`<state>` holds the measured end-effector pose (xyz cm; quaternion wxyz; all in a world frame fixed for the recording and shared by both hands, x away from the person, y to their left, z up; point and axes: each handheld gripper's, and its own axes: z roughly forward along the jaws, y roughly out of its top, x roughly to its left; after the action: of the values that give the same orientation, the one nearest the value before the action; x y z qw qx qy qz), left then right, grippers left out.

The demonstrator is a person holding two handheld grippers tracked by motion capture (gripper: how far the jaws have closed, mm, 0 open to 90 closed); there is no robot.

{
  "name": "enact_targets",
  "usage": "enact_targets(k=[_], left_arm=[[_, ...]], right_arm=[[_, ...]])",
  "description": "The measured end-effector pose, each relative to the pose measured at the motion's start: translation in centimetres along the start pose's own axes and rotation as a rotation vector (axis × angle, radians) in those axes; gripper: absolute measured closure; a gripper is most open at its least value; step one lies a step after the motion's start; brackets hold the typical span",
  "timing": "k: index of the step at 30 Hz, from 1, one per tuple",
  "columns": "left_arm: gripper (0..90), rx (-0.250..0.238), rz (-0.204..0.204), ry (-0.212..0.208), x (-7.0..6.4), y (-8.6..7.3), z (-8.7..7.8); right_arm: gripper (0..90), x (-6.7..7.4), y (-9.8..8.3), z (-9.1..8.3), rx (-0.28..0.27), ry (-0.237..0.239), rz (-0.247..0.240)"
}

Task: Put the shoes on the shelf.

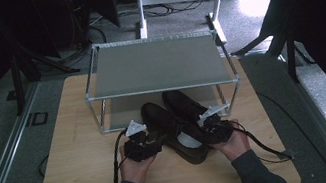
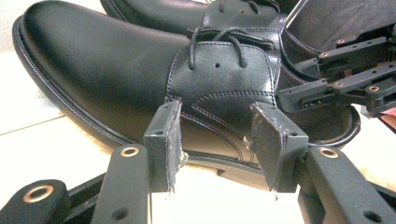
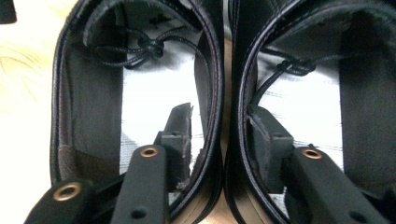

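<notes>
Rack (image 1: pixel 156 64) just behind shoes (image 1: pixel 177 124), grippers alongside.

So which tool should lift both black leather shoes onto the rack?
Probably the right tool: its jaws straddle the touching inner walls of both black leather lace-up shoes. The left tool sits open beside one shoe.

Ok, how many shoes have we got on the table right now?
2. Both black shoes lie side by side in front of the rack: the left shoe next to the left claw, the right shoe by the right claw, which has one jaw inside each shoe's opening.
</notes>
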<state>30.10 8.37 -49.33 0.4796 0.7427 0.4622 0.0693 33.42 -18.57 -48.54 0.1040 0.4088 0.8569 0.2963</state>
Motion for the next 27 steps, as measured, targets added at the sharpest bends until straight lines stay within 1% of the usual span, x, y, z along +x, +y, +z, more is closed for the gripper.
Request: enact_targets(k=[3, 4, 9, 12, 14, 16, 19, 21, 23, 27], left_arm=[[53.4, -0.004, 0.000, -0.001, 0.0, 0.0, 0.0], [53.4, -0.003, 0.001, 0.000, 0.0, -0.1, 0.0], [53.4, -0.002, -0.002, 0.002, 0.0, -0.2, 0.0], [53.4, 0.000, 0.001, 0.008, 0.2, -0.3, -0.1], [53.4, 0.003, -0.001, 0.013, 0.4, -0.4, -0.2], [53.5, 0.000, -0.006, 0.017, 0.6, -0.5, -0.3], [53.4, -0.002, -0.011, 0.022, 0.8, -0.7, -0.4], [53.3, -0.003, -0.014, 0.024, 0.9, -0.7, -0.5], [53.1, -0.004, -0.016, 0.028, 1.0, -0.8, -0.6], [52.8, -0.007, -0.020, 0.032, 1.3, -0.9, -0.9]], right_arm=[[66.2, -0.2, 0.2, 0.3, 0.030, 0.016, 0.027], [67.8, -0.2, 0.2, 0.3, 0.039, 0.016, 0.034], [75.1, 0.0, 0.6, 0.4, 0.070, -0.001, 0.028], [77.3, 0.1, 0.7, 0.4, 0.077, -0.014, 0.032], [78.4, 0.2, 0.7, 0.4, 0.078, -0.028, 0.019], [79.4, 0.3, 0.7, 0.4, 0.076, -0.046, 0.019], [80.2, 0.4, 0.6, 0.4, 0.064, -0.056, 0.026], [80.4, 0.3, 0.4, 0.3, 0.040, -0.047, 0.050], [80.5, 0.0, 0.3, 0.2, 0.022, -0.028, 0.080], [80.5, -0.2, 0.4, 0.0, -0.005, -0.014, 0.102]])
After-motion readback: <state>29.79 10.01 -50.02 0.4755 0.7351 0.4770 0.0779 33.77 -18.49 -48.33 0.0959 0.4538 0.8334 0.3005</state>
